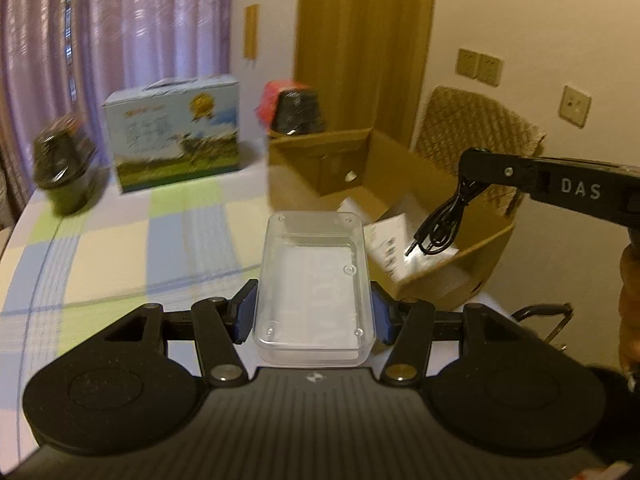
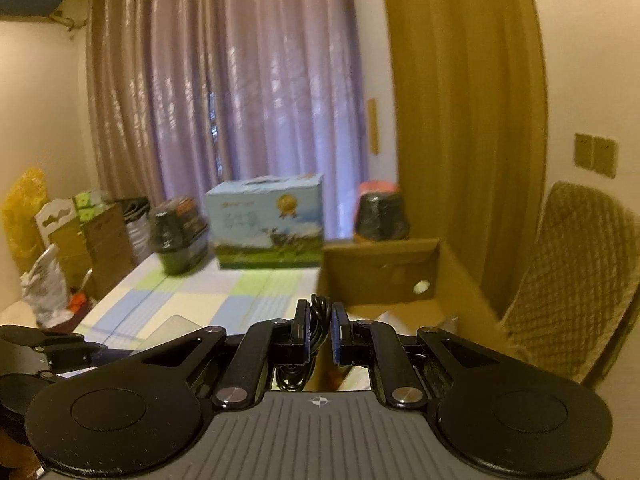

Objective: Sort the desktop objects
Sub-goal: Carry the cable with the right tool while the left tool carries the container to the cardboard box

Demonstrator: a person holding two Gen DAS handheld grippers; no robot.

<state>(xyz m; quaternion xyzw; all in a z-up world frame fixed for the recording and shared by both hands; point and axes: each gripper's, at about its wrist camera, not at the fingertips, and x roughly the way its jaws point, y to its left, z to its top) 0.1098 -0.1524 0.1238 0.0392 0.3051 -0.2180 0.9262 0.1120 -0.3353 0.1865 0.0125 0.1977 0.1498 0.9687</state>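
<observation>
Left tongs (image 1: 314, 312) around clear box (image 1: 314, 284); right tongs (image 2: 320, 332) around cable (image 2: 318, 320)

**R wrist: cable pinched over box**

R gripper (image 2: 320, 334) clamped on black cable (image 2: 319, 320), loops hanging below fingers. Open cardboard box (image 2: 384, 276) just ahead & under, to the right. Checked tablecloth (image 2: 192, 304) ahead-left; blue carton (image 2: 266, 226) further ahead.
</observation>
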